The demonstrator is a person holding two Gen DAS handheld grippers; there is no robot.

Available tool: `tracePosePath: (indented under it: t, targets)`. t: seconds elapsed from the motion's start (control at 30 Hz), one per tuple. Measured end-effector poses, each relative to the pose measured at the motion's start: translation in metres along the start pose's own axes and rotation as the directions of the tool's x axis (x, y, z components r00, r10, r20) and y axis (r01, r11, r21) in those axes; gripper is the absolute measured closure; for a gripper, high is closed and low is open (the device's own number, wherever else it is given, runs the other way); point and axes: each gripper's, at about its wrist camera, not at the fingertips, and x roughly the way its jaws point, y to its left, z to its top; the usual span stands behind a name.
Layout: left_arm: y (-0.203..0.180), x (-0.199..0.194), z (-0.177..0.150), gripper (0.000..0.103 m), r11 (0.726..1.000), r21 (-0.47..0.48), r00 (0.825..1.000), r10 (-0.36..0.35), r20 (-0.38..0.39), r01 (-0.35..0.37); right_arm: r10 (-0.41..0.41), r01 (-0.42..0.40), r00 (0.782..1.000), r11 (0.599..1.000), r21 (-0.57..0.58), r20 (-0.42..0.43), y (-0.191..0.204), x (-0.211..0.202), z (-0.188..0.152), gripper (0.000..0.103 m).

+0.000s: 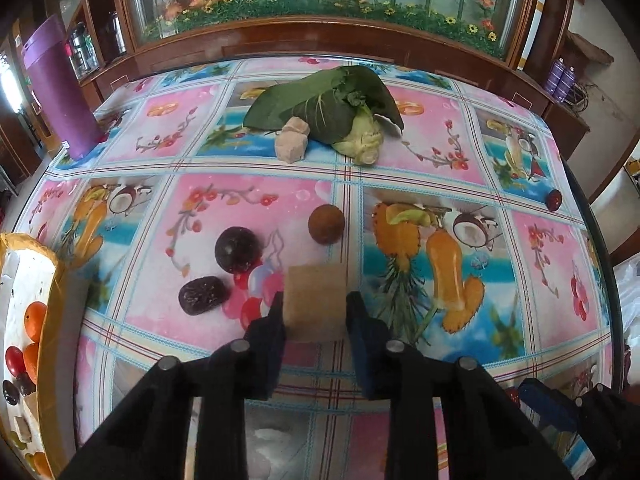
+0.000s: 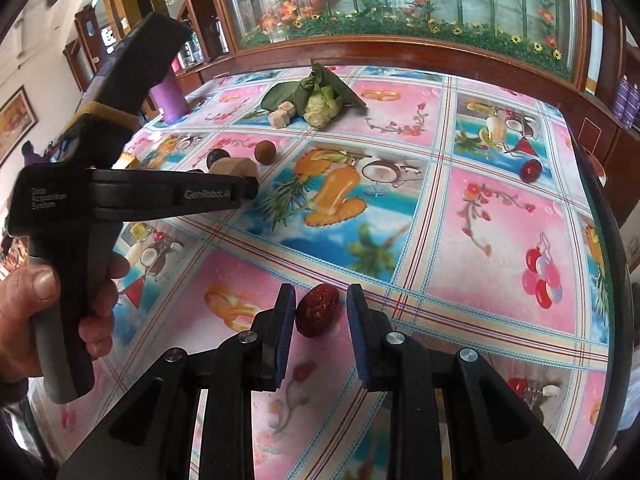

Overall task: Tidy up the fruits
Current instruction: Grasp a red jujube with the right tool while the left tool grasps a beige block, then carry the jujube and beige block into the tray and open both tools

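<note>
My left gripper [image 1: 315, 301] is shut on a tan block-shaped piece [image 1: 315, 300], held just above the tablecloth; it also shows in the right wrist view [image 2: 234, 168]. Beyond it lie a dark round fruit [image 1: 237, 249], a dark wrinkled date [image 1: 203, 294] and a brown round fruit [image 1: 326, 224]. My right gripper [image 2: 321, 300] is open around a red date [image 2: 317, 310] lying on the table; its left pad looks very near it. Another red date [image 2: 531, 170] lies far right. A bowl [image 1: 52, 320] with several fruits sits at the left edge.
A leafy green cabbage [image 1: 340, 116] and a pale lumpy chunk [image 1: 291, 142] lie at the table's far middle. A purple cylinder [image 1: 60, 92] stands at the far left corner. A wooden cabinet [image 1: 320, 40] backs the table. The table's right edge [image 2: 600, 240] drops off.
</note>
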Motion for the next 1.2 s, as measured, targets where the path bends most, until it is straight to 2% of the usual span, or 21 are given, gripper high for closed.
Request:
tracePosePath:
  t: [0.23, 0.33, 0.4, 0.5, 0.7, 0.97, 1.2]
  targets:
    - [0.022, -0.014, -0.015, 0.071, 0.999, 0.003, 0.999, -0.035, 0.002, 0.035, -0.014, 0.013, 1.000, 1.000, -0.012, -0.026, 0.007, 0.006, -0.001, 0.076]
    - [0.033, -0.020, -0.025, 0.072, 0.997, -0.005, 0.997, -0.071, -0.006, 0.071, -0.086, 0.084, 0.996, 0.994, -0.065, -0.029, 0.014, 0.009, -0.001, 0.077]
    - [0.039, -0.026, -0.033, 0.071, 0.995, 0.003, 0.995, -0.101, -0.005, 0.101, -0.125, 0.122, 0.992, 0.988, -0.095, -0.026, 0.019, 0.009, -0.004, 0.083]
    - [0.045, -0.036, -0.046, 0.071, 0.992, 0.037, 0.993, -0.120, 0.003, 0.119, -0.140, 0.137, 0.990, 0.985, -0.108, -0.026, 0.020, 0.007, -0.007, 0.084]
    - [0.055, -0.056, -0.075, 0.071, 0.982, 0.082, 0.986, -0.168, 0.005, 0.167, -0.113, 0.112, 0.994, 0.992, -0.050, -0.005, 0.021, -0.012, -0.022, 0.084]
    - [0.069, -0.085, -0.108, 0.071, 0.973, 0.129, 0.981, -0.192, 0.004, 0.190, -0.108, 0.108, 0.994, 0.994, -0.020, 0.032, 0.040, -0.042, -0.040, 0.084]
    - [0.090, -0.113, -0.130, 0.071, 0.966, 0.104, 0.971, -0.241, 0.012, 0.238, -0.116, 0.116, 0.993, 0.993, -0.037, 0.025, 0.066, -0.053, -0.056, 0.084]
